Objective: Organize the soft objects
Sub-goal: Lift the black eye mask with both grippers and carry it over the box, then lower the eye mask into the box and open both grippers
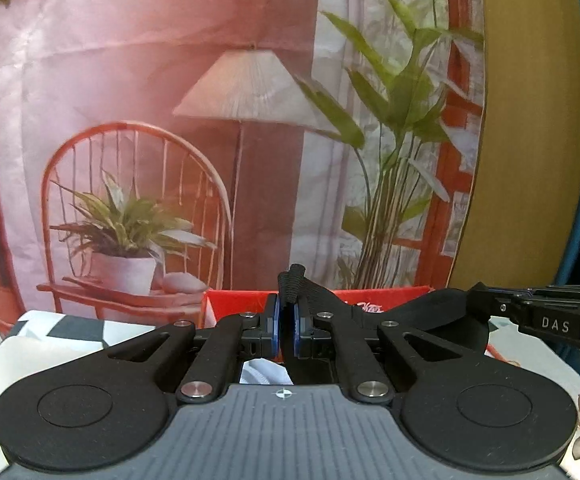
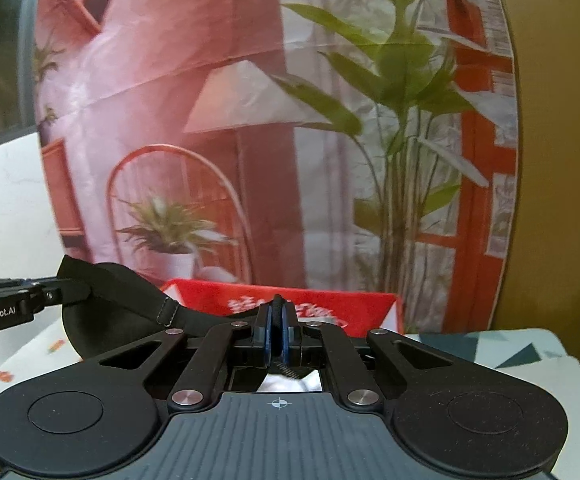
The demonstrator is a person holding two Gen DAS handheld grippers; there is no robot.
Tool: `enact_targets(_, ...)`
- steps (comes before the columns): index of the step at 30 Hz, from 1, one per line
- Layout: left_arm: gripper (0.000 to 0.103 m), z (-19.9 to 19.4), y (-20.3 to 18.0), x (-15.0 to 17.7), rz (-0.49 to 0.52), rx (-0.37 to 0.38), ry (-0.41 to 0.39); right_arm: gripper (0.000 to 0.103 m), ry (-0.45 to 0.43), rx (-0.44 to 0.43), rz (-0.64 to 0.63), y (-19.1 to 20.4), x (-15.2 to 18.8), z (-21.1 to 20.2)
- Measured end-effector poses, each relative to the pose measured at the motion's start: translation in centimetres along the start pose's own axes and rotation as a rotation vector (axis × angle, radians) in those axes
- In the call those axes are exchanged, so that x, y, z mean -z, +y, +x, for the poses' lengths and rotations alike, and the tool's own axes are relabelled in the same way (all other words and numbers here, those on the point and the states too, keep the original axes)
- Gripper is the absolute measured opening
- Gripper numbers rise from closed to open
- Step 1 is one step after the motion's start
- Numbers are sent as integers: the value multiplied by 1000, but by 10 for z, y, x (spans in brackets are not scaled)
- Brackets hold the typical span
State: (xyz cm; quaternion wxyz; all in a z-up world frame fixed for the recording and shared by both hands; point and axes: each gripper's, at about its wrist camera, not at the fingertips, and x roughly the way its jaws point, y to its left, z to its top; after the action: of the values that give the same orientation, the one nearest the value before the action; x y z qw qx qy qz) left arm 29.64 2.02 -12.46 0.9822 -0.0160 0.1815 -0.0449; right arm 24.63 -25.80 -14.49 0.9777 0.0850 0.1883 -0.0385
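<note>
Gripping ribbed black sleep mask (image 1: 430,312)

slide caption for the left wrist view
Left hand-held gripper shut on black fabric eye mask, red box behind.

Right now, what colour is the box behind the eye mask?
Red, with white print on its box wall; the right wrist view shows it best, beyond the black eye mask.

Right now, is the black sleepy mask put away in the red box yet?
Not yet. Nothing looks put away: no view shows inside the red box. In hand: the left gripper and right gripper each pinch one end of the black eye mask, stretched in the air between them. Left: lowering it into the box.
</note>
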Motion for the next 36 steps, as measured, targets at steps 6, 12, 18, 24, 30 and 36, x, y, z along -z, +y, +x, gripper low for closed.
enact_targets(6, 8, 38, -2, 16, 31, 16, 115, 5, 51, 55, -3, -10, 18, 27)
enact_targets(12, 8, 56, 6, 31, 37, 8, 212, 5, 114, 59, -5, -15, 40, 40)
enact_targets(18, 8, 60, 8, 34, 53, 18, 231, 5, 129, 55, 1, -15, 44, 43)
enact_targets(24, 9, 59, 6, 35, 74, 15, 247, 5, 137, 53, -13, -8, 45, 41)
enact_targets(30, 43, 50, 13, 29, 55, 36, 246, 31, 132, 71, -22, -7, 43, 33)
enact_targets(36, 64, 24, 11, 23, 87, 54, 195, 46, 97, 80, -32, 0, 43, 11)
